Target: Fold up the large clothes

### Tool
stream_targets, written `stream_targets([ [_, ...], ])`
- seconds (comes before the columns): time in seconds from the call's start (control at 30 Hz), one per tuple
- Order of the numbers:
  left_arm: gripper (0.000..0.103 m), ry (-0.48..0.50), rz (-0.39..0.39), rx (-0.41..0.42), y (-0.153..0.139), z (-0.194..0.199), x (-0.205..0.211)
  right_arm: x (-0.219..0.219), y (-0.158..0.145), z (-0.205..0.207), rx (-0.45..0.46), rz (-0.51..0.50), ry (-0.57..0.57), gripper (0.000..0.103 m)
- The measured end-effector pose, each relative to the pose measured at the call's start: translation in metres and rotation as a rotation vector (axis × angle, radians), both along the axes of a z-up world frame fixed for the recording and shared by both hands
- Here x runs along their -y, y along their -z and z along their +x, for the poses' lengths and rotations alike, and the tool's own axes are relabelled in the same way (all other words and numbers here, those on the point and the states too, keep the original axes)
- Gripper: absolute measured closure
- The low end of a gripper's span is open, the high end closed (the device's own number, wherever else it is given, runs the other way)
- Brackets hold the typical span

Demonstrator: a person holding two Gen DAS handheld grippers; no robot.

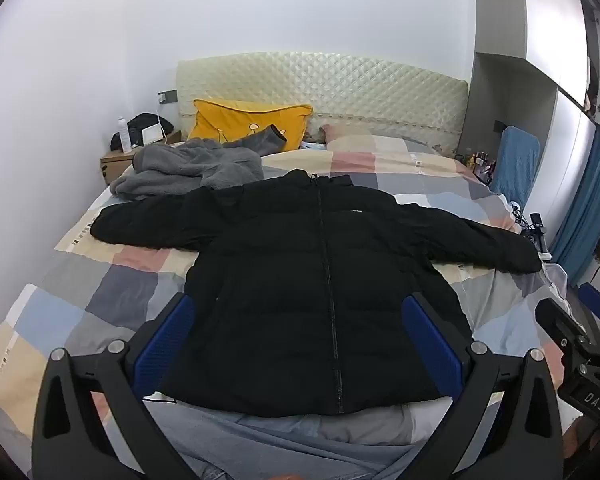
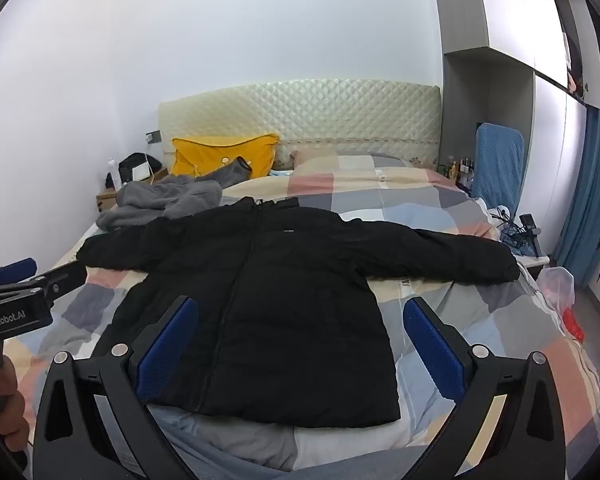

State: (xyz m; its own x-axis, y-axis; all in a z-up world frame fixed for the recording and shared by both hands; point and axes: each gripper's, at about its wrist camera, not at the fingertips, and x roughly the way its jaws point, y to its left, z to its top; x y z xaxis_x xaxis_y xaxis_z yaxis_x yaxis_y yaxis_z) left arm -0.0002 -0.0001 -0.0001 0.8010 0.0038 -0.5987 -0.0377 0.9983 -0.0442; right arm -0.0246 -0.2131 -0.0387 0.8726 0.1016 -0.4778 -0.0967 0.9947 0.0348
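A black puffer jacket (image 1: 300, 264) (image 2: 276, 292) lies flat and zipped on the bed, front up, both sleeves stretched out sideways, hood toward the headboard. My left gripper (image 1: 300, 308) hovers over the hem end of the jacket, blue pads wide apart, nothing between them. My right gripper (image 2: 300, 312) stands open above the jacket's lower right side, also holding nothing. Each gripper shows at the edge of the other's view: the right gripper (image 1: 580, 332), the left gripper (image 2: 24, 280) with a hand on its handle.
The bed has a patchwork quilt (image 1: 112, 292) (image 2: 440, 208). A grey fleece garment (image 1: 188, 168) (image 2: 160, 200) lies near a yellow pillow (image 1: 244, 120) (image 2: 220, 152). A nightstand (image 1: 116, 160) stands left, a blue chair (image 2: 496, 160) and cables (image 2: 512, 228) right.
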Motion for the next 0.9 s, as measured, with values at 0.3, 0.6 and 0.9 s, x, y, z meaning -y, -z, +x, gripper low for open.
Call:
stream_targets([
  [0.3,0.0,-0.02,0.008,0.024,-0.003,-0.006,0.001,-0.01,0.003,0.002,0.006,-0.006,-0.001,0.0],
  [0.6,0.0,-0.026,0.012,0.011,-0.002,-0.002,-0.006,-0.007,0.001,-0.001,0.002,-0.005,-0.009,0.0],
  [0.9,0.0,-0.013,0.012,-0.002,0.0,0.0,-0.007,-0.005,0.004,0.0,-0.009,-0.005,-0.014,0.0],
])
